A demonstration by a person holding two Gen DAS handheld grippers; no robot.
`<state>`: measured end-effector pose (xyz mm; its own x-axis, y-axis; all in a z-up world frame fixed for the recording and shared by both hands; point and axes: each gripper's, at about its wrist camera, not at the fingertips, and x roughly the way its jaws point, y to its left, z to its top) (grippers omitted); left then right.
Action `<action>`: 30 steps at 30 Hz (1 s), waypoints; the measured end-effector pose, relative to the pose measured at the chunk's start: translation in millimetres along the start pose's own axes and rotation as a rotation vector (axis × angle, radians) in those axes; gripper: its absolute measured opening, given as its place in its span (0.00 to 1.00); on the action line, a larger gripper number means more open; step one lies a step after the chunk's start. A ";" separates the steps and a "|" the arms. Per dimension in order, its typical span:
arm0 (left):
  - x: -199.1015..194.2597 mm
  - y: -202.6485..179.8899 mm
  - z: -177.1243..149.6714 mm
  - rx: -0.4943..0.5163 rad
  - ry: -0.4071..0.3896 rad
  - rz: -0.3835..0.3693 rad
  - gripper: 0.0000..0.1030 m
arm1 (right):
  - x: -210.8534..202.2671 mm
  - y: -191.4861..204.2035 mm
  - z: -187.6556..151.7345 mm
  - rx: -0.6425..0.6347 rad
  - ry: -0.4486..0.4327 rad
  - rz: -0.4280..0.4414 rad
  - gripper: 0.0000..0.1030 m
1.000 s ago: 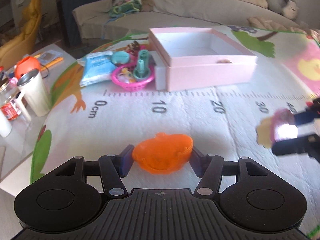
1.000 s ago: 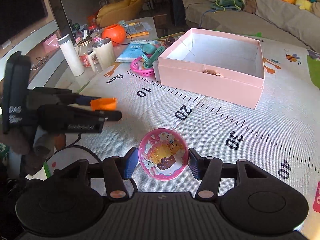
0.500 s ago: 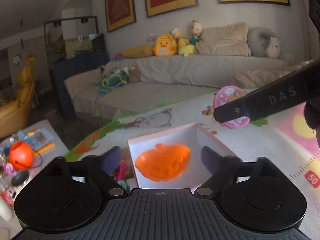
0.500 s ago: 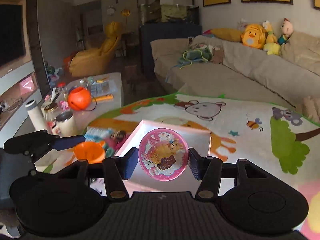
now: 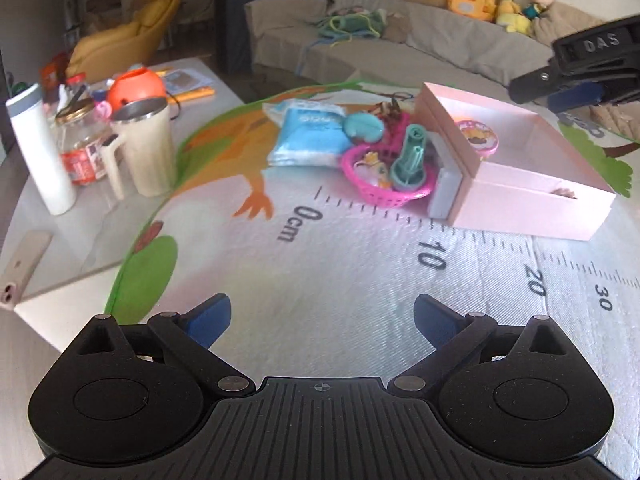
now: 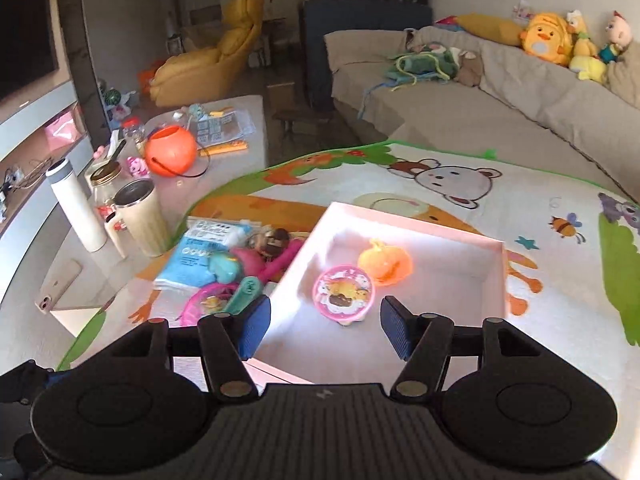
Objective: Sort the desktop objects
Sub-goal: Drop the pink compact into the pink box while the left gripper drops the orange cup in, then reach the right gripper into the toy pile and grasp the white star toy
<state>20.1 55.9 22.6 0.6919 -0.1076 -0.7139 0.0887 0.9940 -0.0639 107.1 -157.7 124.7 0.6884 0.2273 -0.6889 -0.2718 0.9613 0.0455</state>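
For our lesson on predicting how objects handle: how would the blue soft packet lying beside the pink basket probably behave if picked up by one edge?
The blue packet looks like a soft, wrinkled plastic pouch, so it would probably sag. It lies flat and thin, so it is likely light. Its film looks glossy, so it might slip.

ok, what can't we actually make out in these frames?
- Orange pumpkin bowl: right wrist view, blurred and washed out by glare; not visible inside the pink box in the left wrist view.
- Brown item: left wrist view, box wall cuts it off.
- Pink basket contents: too small, cluttered.
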 end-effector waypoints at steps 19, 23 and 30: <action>-15.5 29.4 -10.6 -0.033 -0.046 -0.021 1.00 | 125.2 76.3 18.5 -0.088 0.260 0.021 0.24; -20.5 17.9 -14.2 0.037 -0.042 -0.091 1.00 | 98.4 94.3 -9.4 -0.148 0.309 0.113 0.21; -32.0 -6.1 -31.3 0.175 -0.035 -0.161 1.00 | 38.7 100.7 -71.1 -0.223 0.359 0.204 0.20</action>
<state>-25.1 53.9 24.0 0.6830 -0.2684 -0.6793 0.3206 0.9458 -0.0513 58.5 -63.2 51.2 0.3408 0.3018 -0.8904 -0.5423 0.8367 0.0760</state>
